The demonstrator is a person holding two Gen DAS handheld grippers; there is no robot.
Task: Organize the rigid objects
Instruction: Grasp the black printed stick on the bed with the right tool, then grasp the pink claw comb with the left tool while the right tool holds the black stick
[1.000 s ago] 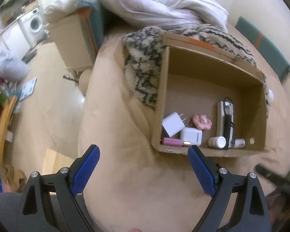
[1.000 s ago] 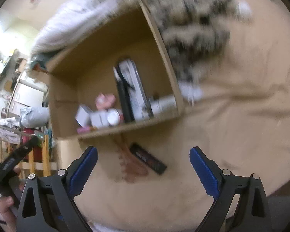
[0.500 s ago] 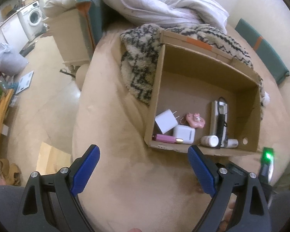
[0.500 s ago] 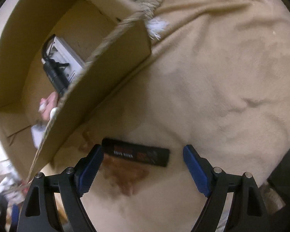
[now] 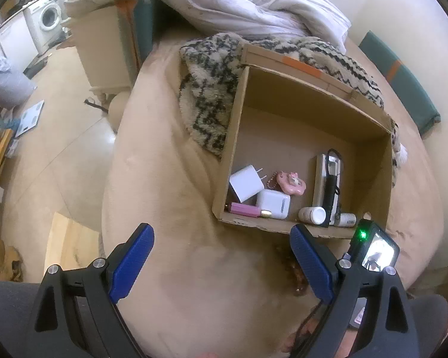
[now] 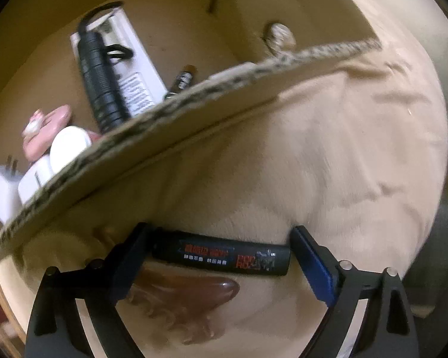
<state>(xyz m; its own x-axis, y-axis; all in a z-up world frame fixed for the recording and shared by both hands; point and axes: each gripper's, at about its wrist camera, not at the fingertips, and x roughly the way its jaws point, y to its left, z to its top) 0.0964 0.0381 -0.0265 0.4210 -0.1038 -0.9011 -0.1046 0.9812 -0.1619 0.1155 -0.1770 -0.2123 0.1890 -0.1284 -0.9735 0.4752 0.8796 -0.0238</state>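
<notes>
Black and stubby, the cylinder (image 6: 221, 256) with red lettering lies flat on the beige blanket (image 6: 328, 161), just outside the near wall of the cardboard box (image 6: 152, 137), with a brown comb (image 6: 188, 298) right beside it at its six o'clock. The right tool (image 6: 221, 253) straddles it lengthwise with its jaws wide: one blue pad (image 6: 313, 262) sits just off the cylinder's three o'clock end, and the other finger, on the nine o'clock side, is dark with blur. Whether either pad touches yet I cannot tell; nothing looks gripped.

Closing end to end on a round bar can work if the pads meet both flat ends squarely. Keep the tool centred on the cylinder's axis and low enough to catch the end faces, but not so low that it digs into the soft blanket or snags the comb. Squeeze gently, since an off-centre push would probably roll the cylinder toward the box wall. Then lift straight up to clear the cardboard rim and carry it over toward twelve o'clock, where the flashlight (image 6: 101, 89) and pink charm (image 6: 44, 131) already lie.

The left tool (image 5: 221, 264) hangs open and empty over the blanket, well clear.
</notes>
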